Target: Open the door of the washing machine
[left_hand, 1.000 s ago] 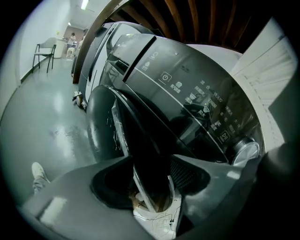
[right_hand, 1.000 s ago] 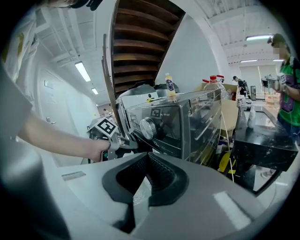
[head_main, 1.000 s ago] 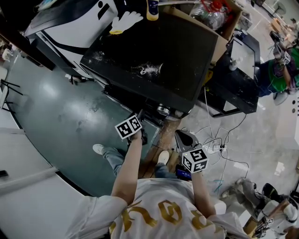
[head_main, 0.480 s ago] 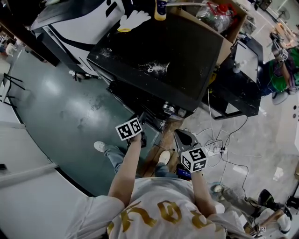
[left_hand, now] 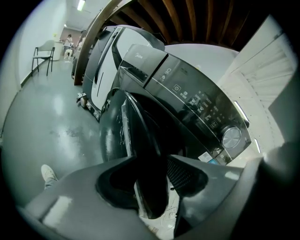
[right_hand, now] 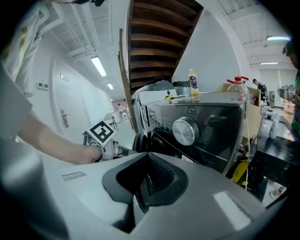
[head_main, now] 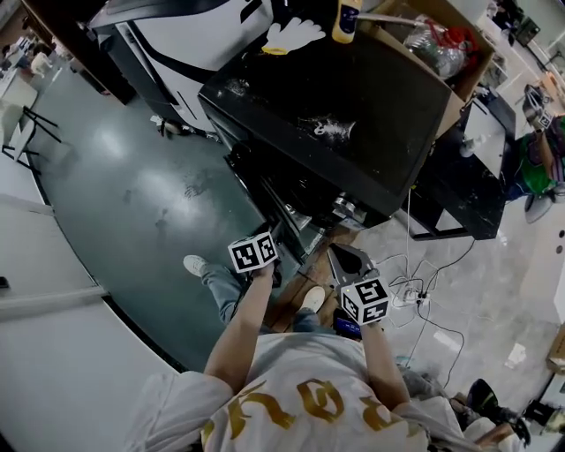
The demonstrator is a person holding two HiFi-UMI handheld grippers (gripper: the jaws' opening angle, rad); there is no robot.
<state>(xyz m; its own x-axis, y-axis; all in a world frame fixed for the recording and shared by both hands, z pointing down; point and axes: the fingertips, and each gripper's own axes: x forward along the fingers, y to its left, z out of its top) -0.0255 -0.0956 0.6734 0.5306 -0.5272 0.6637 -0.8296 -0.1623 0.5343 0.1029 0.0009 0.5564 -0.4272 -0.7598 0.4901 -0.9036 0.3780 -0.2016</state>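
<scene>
1. Standing ajar, the door (left_hand: pixel 136 131) hangs off the front of the washer (head_main: pixel 353 115), its free edge swung out toward the person. In the head view the washer fills the 12 o'clock part of the picture, straight ahead of the person.
2. Left gripper (left_hand: pixel 152 158) is clamped on the door's rim. In the left gripper view the dark edge fills the gap between its jaws.
3. In the head view its marker cube (head_main: pixel 254 253) sits just under the washer's front, at 10 o'clock from the right gripper's cube (head_main: pixel 365 300).
4. Right gripper (right_hand: pixel 146 168) holds nothing, and its jaws are drawn narrow, all but together. It is apart from the washer and faces the front panel.
5. In the right gripper view the silver knob (right_hand: pixel 185 131) shows at 1 o'clock from the jaws, and the left gripper lies at 9 o'clock.
6. The control panel (left_hand: pixel 197 101) runs above the door, toward 2 o'clock in the left gripper view.
7. At the washer's far edge, at 12 o'clock in the head view, stand a yellow bottle (head_main: pixel 346 19) and a white glove (head_main: pixel 296 35). A cardboard box (head_main: pixel 452 93) butts against the washer at 1 o'clock.
8. Cables (head_main: pixel 415 282) lie on the floor at 3 o'clock from the right gripper.
9. A chair (left_hand: pixel 42 51) stands well off at 10 o'clock in the left gripper view.
</scene>
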